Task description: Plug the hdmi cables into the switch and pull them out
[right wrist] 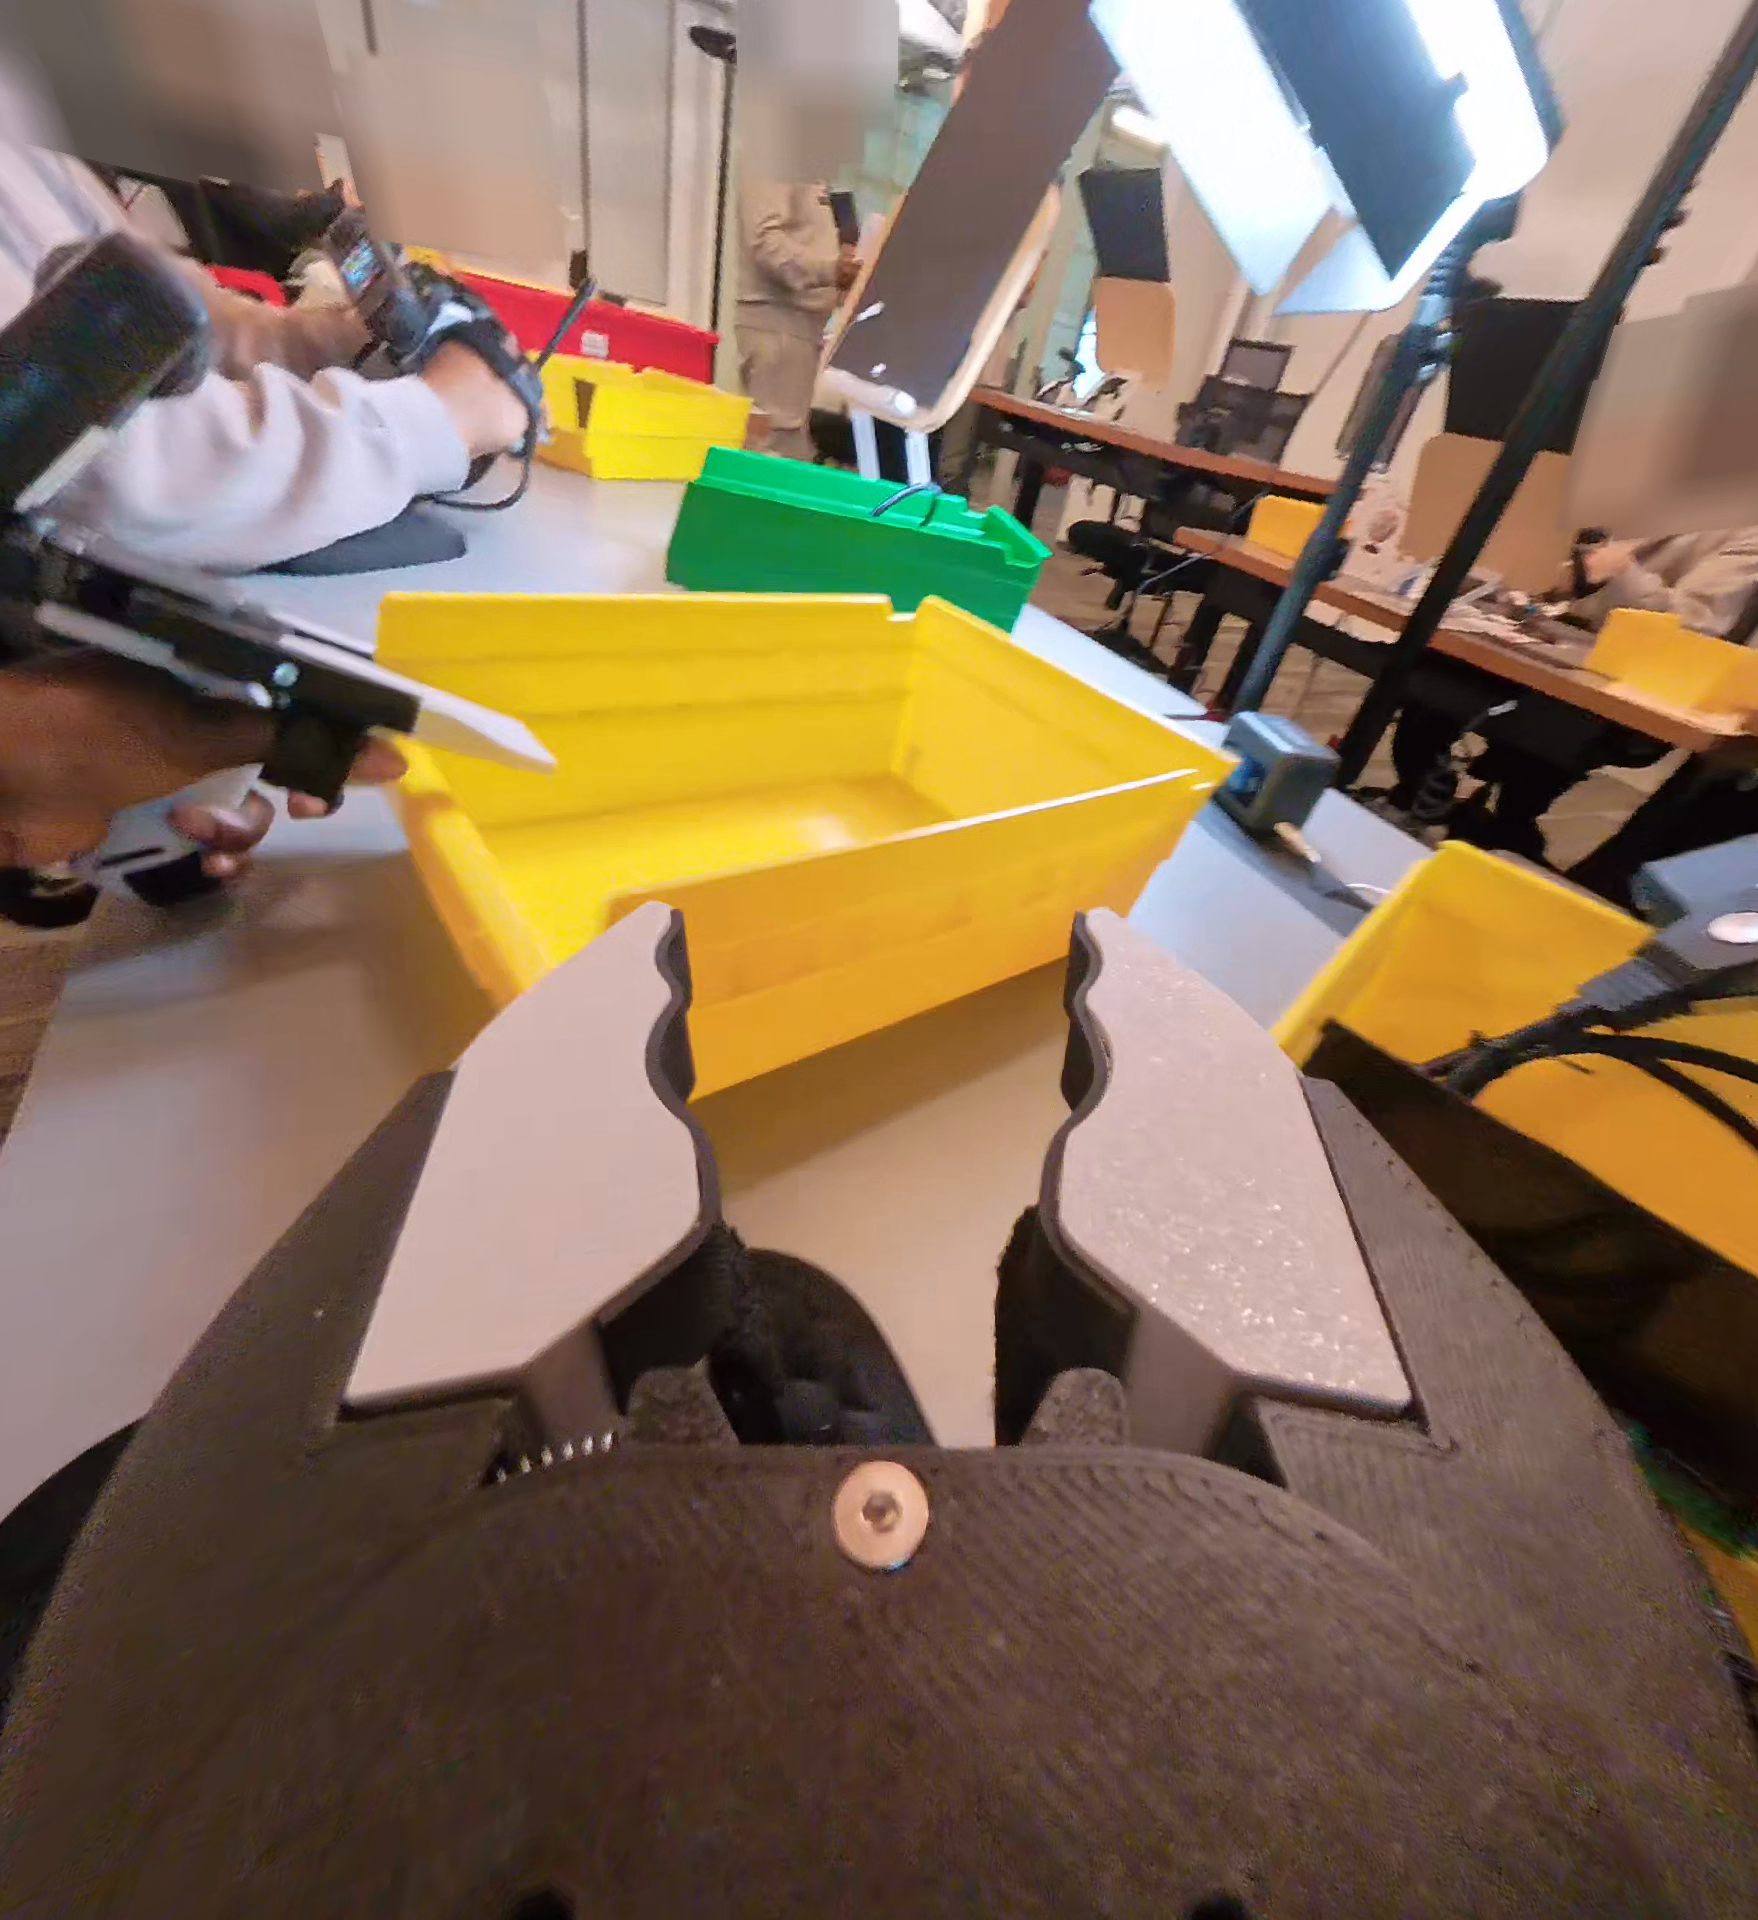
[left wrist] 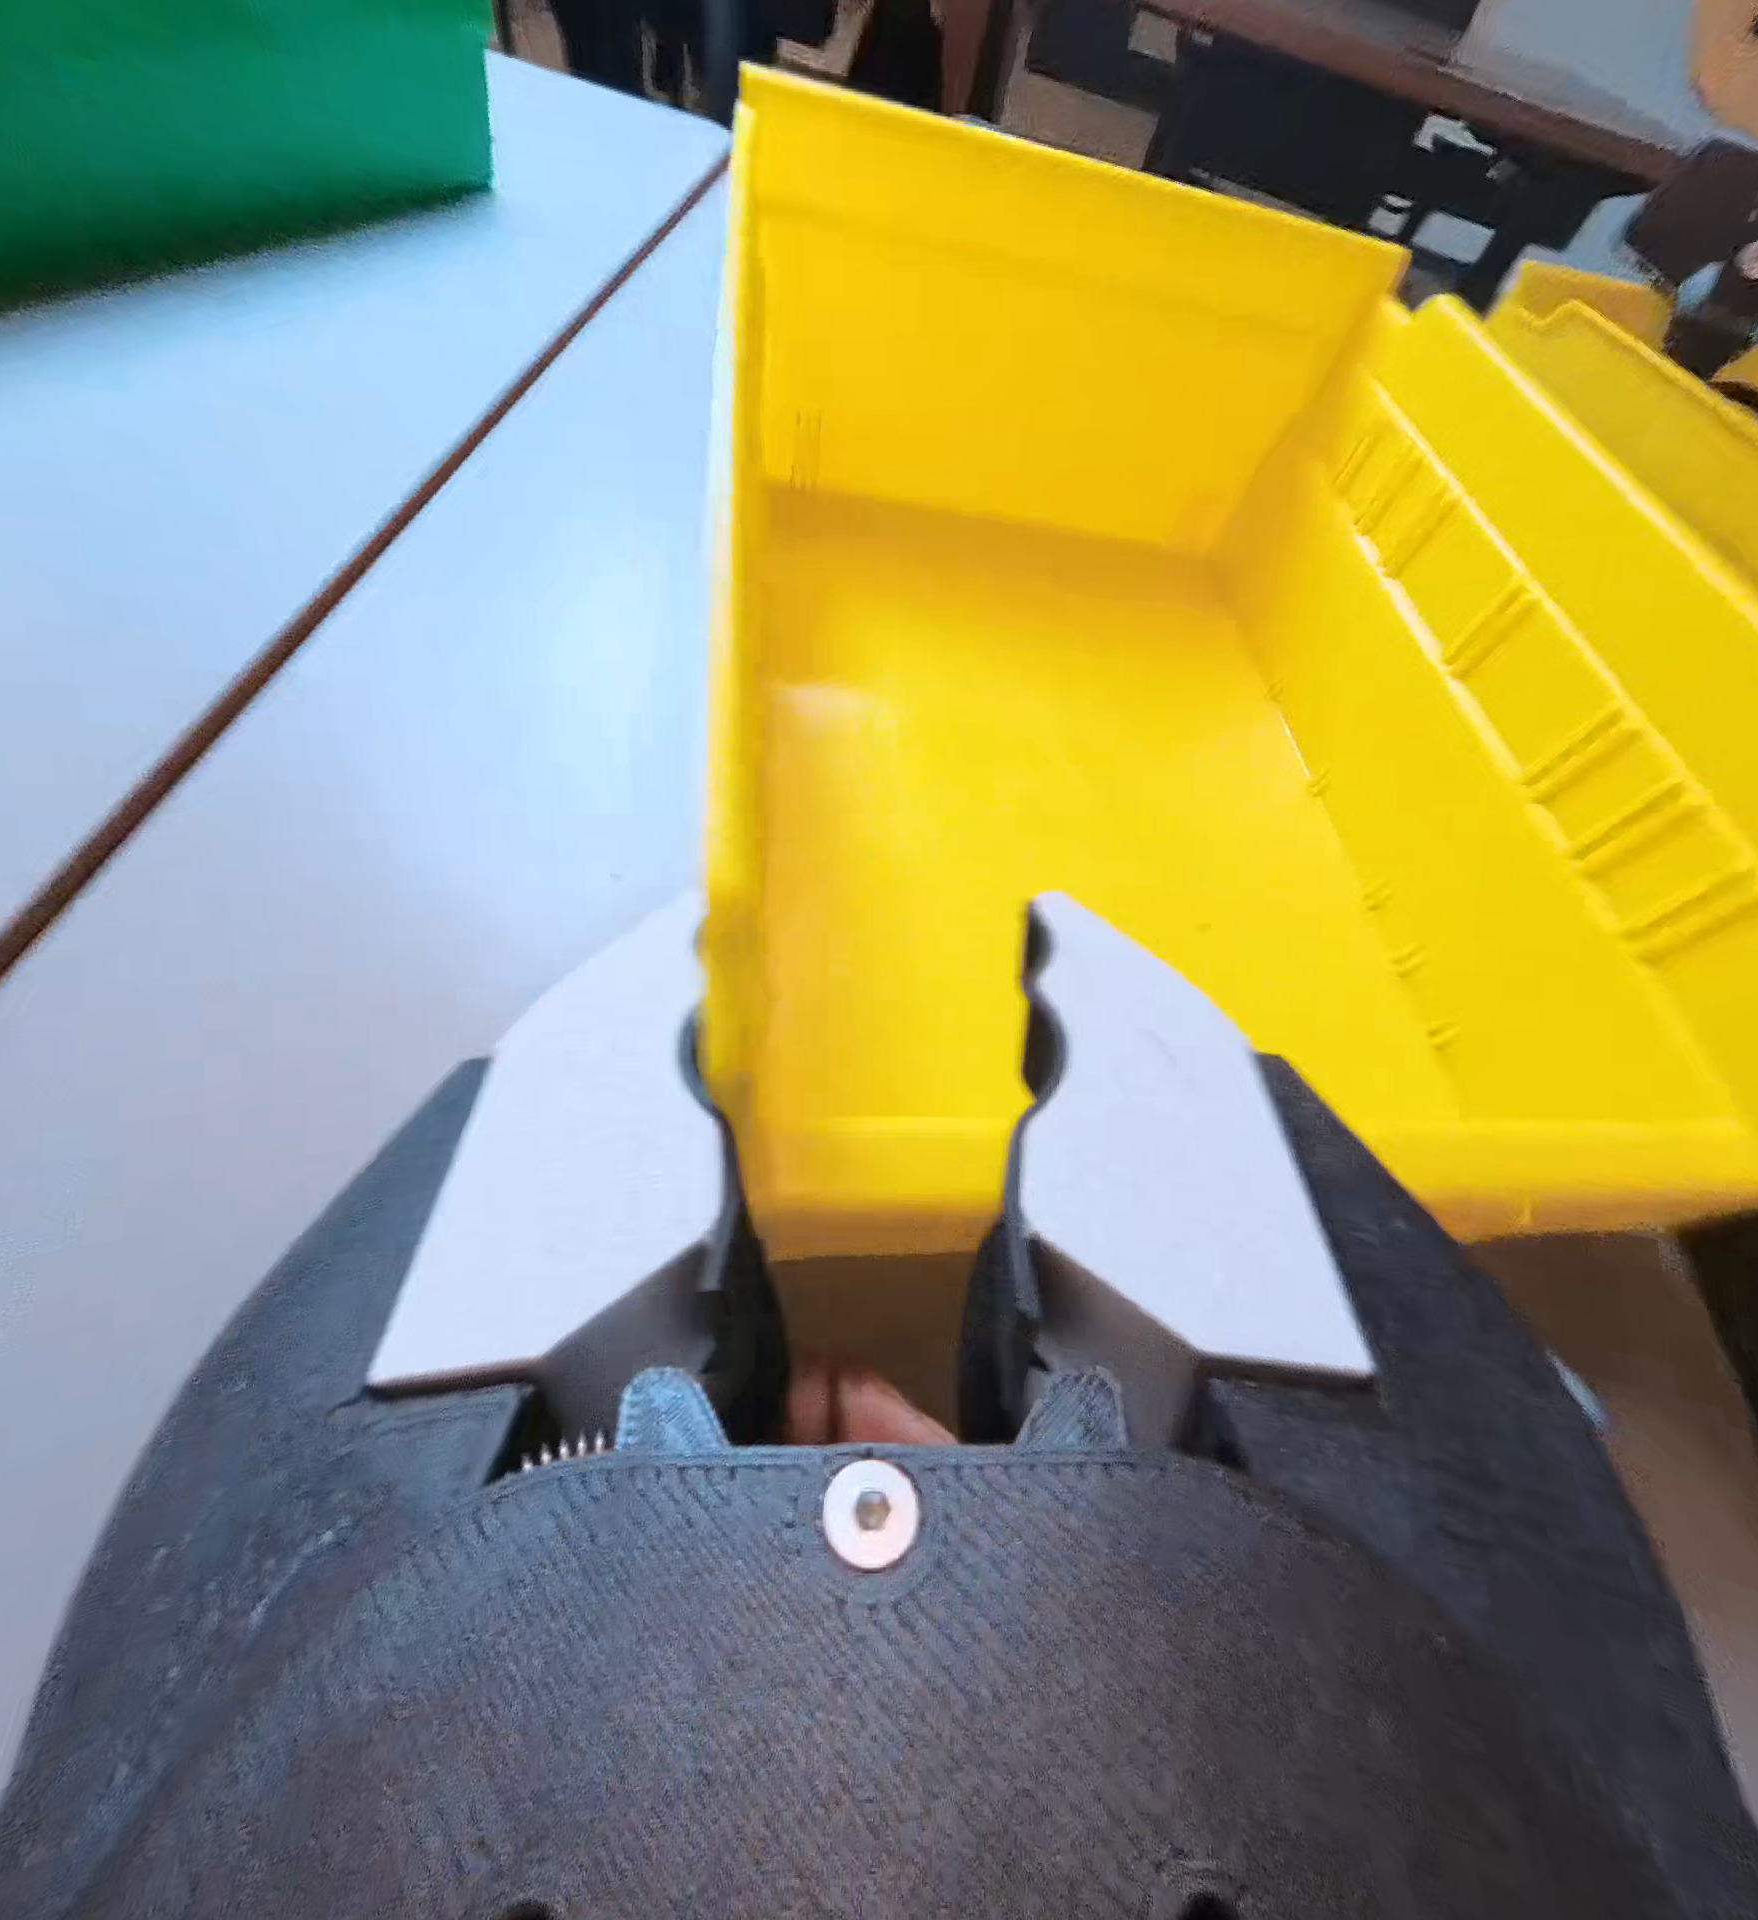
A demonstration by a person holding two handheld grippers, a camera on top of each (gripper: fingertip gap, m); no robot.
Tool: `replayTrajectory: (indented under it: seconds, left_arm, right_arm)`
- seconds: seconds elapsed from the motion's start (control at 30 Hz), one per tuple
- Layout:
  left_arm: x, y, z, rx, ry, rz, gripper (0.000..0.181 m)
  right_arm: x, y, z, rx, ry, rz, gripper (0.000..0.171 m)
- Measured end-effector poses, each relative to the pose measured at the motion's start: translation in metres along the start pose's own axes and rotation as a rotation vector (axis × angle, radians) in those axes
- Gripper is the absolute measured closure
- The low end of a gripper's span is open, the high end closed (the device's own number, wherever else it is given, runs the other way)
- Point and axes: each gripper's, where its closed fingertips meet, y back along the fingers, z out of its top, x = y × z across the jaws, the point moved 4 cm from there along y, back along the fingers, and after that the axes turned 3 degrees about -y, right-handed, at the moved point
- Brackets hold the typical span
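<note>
Grey table (right wrist: 231, 1039), left tongs (left wrist: 870, 956) straddling yellow bin (left wrist: 1010, 675) wall, unclamped, right tongs (right wrist: 875, 977) level, parted, empty.

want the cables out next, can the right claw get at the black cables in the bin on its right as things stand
Probably yes. The right claw is open and holds nothing, and the black cables lie uncovered in the open-topped yellow bin just to its right, with nothing between them. It would need to swing right.

No writing can be read on anything.
</note>
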Motion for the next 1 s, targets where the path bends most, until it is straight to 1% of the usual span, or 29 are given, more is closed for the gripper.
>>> replayTrajectory:
  seconds: [0.03, 0.07, 0.1, 0.13, 0.23, 0.3, 0.33, 0.4, 0.43, 0.47, 0.5, 0.57, 0.63, 0.67, 0.73, 0.77, 0.87, 0.93, 1.0]
  left_arm:
    - [-0.006, 0.006, -0.002, 0.013, -0.003, -0.028, 0.141]
    - [-0.011, 0.013, -0.004, 0.027, -0.018, -0.035, 0.149]
    - [-0.013, 0.020, -0.004, 0.014, -0.023, -0.016, 0.148]
    - [-0.016, 0.026, -0.003, -0.021, -0.025, -0.004, 0.138]
    - [-0.023, 0.028, -0.001, -0.120, -0.016, 0.007, 0.118]
    - [-0.024, 0.020, -0.005, -0.097, -0.037, 0.013, 0.107]
    - [-0.025, 0.015, -0.008, -0.062, -0.046, 0.015, 0.105]
    - [-0.030, 0.006, -0.008, -0.028, -0.064, -0.017, 0.102]
    - [-0.036, 0.003, -0.006, -0.042, -0.070, -0.054, 0.112]
    - [-0.037, 0.001, -0.003, -0.060, -0.055, -0.056, 0.129]
    - [-0.031, 0.001, -0.003, -0.066, -0.037, 0.013, 0.148]
    - [-0.031, 0.004, -0.003, -0.070, -0.064, 0.112, 0.160]
    - [-0.038, 0.017, 0.003, -0.157, -0.139, 0.222, 0.174]
    - [-0.045, 0.024, 0.007, -0.207, -0.115, 0.215, 0.174]
    - [-0.060, 0.034, 0.015, -0.316, -0.020, 0.150, 0.172]
    - [-0.069, 0.039, 0.020, -0.373, -0.007, 0.137, 0.171]
    - [-0.103, 0.054, 0.046, -0.534, -0.033, 0.133, 0.172]
    - [-0.133, 0.061, 0.069, -0.642, -0.059, 0.079, 0.172]
    - [-0.169, 0.064, 0.091, -0.715, -0.114, 0.012, 0.171]
  right_arm:
    - [0.007, -0.002, -0.006, 0.019, 0.011, 0.019, 0.101]
    - [0.014, -0.004, -0.012, 0.045, 0.017, 0.040, 0.101]
    - [0.020, -0.007, -0.017, 0.069, 0.011, 0.066, 0.100]
    - [0.025, -0.010, -0.023, 0.090, -0.006, 0.085, 0.098]
    - [0.028, -0.022, -0.039, 0.195, -0.051, 0.088, 0.095]
    - [0.023, -0.029, -0.043, 0.256, -0.069, 0.067, 0.095]
    - [0.020, -0.033, -0.044, 0.271, -0.066, 0.055, 0.099]
    - [0.012, -0.041, -0.050, 0.308, -0.036, 0.024, 0.114]
    - [0.011, -0.045, -0.055, 0.351, -0.022, 0.031, 0.134]
    - [0.010, -0.049, -0.060, 0.395, -0.010, 0.036, 0.147]
    - [0.008, -0.051, -0.060, 0.395, 0.028, 0.020, 0.149]
    - [0.009, -0.050, -0.056, 0.369, 0.116, -0.004, 0.152]
    - [0.009, -0.042, -0.045, 0.305, 0.229, -0.062, 0.155]
    - [0.006, -0.036, -0.037, 0.268, 0.277, -0.097, 0.156]
    - [-0.001, -0.022, -0.016, 0.178, 0.313, -0.140, 0.158]
    - [-0.004, -0.014, -0.004, 0.131, 0.339, -0.162, 0.159]
    - [-0.017, 0.018, 0.033, 0.009, 0.456, -0.278, 0.160]
    - [-0.029, 0.047, 0.055, -0.070, 0.491, -0.354, 0.161]
    - [-0.043, 0.082, 0.071, -0.127, 0.524, -0.451, 0.161]
